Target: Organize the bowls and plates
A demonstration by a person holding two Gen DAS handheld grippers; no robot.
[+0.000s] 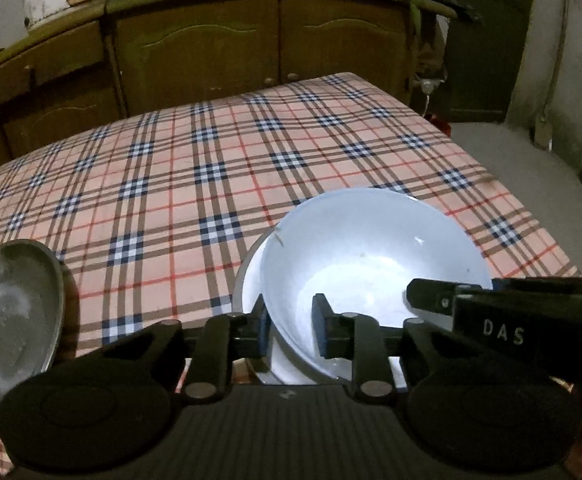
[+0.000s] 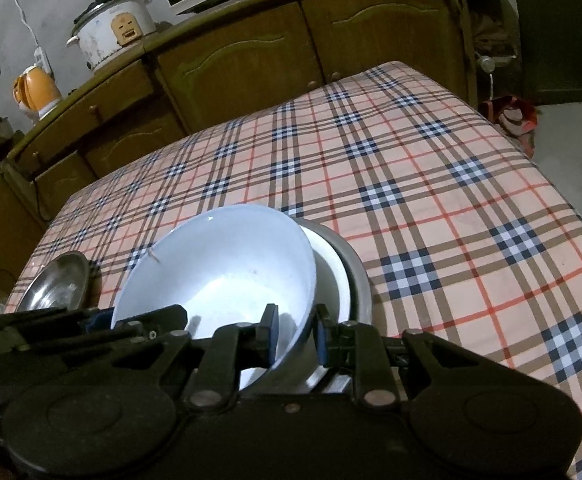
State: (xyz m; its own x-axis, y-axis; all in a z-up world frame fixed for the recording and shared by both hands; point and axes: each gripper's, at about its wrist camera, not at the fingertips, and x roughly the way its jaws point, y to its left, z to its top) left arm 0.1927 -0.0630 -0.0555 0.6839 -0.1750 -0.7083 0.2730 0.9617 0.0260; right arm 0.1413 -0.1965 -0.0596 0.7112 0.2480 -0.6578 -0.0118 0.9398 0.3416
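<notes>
White bowl (image 1: 371,264) sits tilted in stacked dishes at near table edge (image 1: 219,168). Your right gripper (image 2: 297,338) pinches its rim; left gripper (image 1: 291,330) straddles rim, not clamped. Likely glazed, slippery, breakable: grip rim squarely.

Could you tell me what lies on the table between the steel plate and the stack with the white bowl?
Nothing lies there: only bare checked tablecloth separates the steel plate from the white bowl, seen clearly in the left wrist view.

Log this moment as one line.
right gripper: shut on white bowl rim | left gripper: open astride rim | steel plate: apart
</notes>
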